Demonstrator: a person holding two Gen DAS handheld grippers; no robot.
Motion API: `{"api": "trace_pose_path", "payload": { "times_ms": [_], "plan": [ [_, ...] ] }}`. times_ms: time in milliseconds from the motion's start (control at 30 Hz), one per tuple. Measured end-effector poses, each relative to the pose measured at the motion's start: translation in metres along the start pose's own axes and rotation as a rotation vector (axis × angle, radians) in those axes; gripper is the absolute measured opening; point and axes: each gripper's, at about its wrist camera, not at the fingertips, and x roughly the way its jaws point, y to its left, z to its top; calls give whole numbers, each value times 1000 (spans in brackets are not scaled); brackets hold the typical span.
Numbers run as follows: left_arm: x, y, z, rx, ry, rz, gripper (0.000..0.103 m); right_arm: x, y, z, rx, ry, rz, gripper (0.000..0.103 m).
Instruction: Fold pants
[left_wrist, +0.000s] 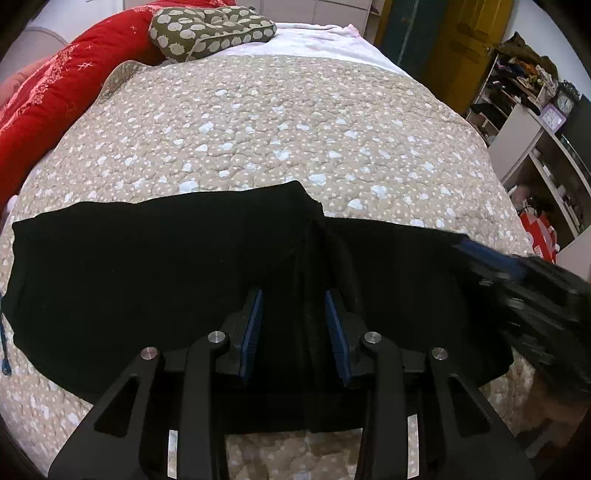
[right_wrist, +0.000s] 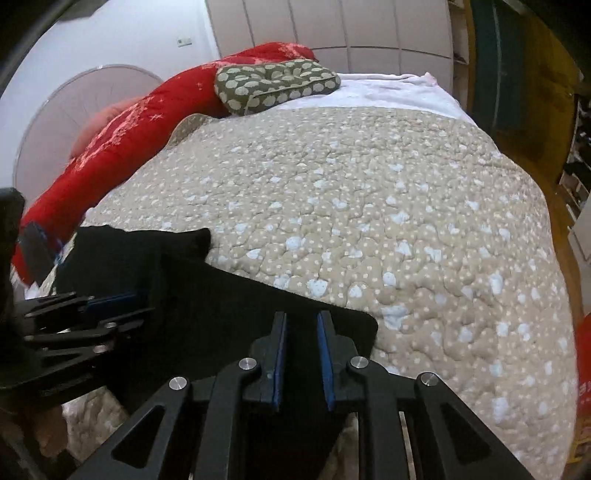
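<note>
Looking along your left gripper (left_wrist: 293, 325) in the left wrist view, you have the black pants (left_wrist: 147, 280) spread crosswise over the near part of the spotted quilt (left_wrist: 277, 129), lying mostly flat. A ridge of doubled cloth runs up between the blue pads (left_wrist: 253, 328), which stand parted with a clear gap; they seem to straddle that ridge without pinching it. At the right edge your right gripper (left_wrist: 495, 258) shows blurred above the far end of the pants, so from here you cannot tell how it stands. A green patterned cushion (left_wrist: 210, 31) and a red duvet (left_wrist: 55, 92) sit well away at the head of the bed.

In the right wrist view, the right gripper (right_wrist: 301, 350) hovers over a corner of the pants (right_wrist: 229, 295) near the quilt's (right_wrist: 406, 203) bare area. Its jaws are a little apart, narrower than the left's, with black cloth showing behind the gap; nothing looks clamped. The left gripper (right_wrist: 110, 301) shows at the left edge, over the bunched part of the garment.

Your main risk is closing on only the top layer: black on black hides the layer edges, and lifting one ply would drag the fold askew. Uneven grip heights between your two tools could also twist the fold or bunch up the quilt beneath.
</note>
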Motion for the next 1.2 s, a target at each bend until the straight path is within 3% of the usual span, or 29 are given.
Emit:
{"api": "trace_pose_path", "payload": {
  "times_ms": [133,267,333,467,600,733,833,933,1100,1200],
  "plan": [
    [1,4,0,-17,-2,-14,34,-48,8,-10,-54,-49,34,16],
    [-2,1,-6,-1,-23,-5,39,-35,17,-52,-50,28,62,16],
    [-3,0,-7,1,-33,14,43,-35,19,-58,-39,-1,45,16],
    [-11,5,-9,-19,-31,14,43,-54,10,-42,59,-16,180,16],
    [-19,10,-14,-33,-33,30,44,-58,20,-27,13,-40,110,16],
    [-19,12,-18,-38,-35,45,44,-43,24,-5,32,-49,105,16],
    [-16,12,-19,-39,-38,60,44,-4,21,7,57,47,90,16],
    [-12,11,-18,-32,-28,73,44,13,16,8,61,80,78,17],
    [-9,11,-18,-40,-35,69,45,-31,24,-4,-15,39,64,17],
    [-9,11,-18,-43,-41,68,46,-41,29,-30,-24,59,87,25]
  ]
}}
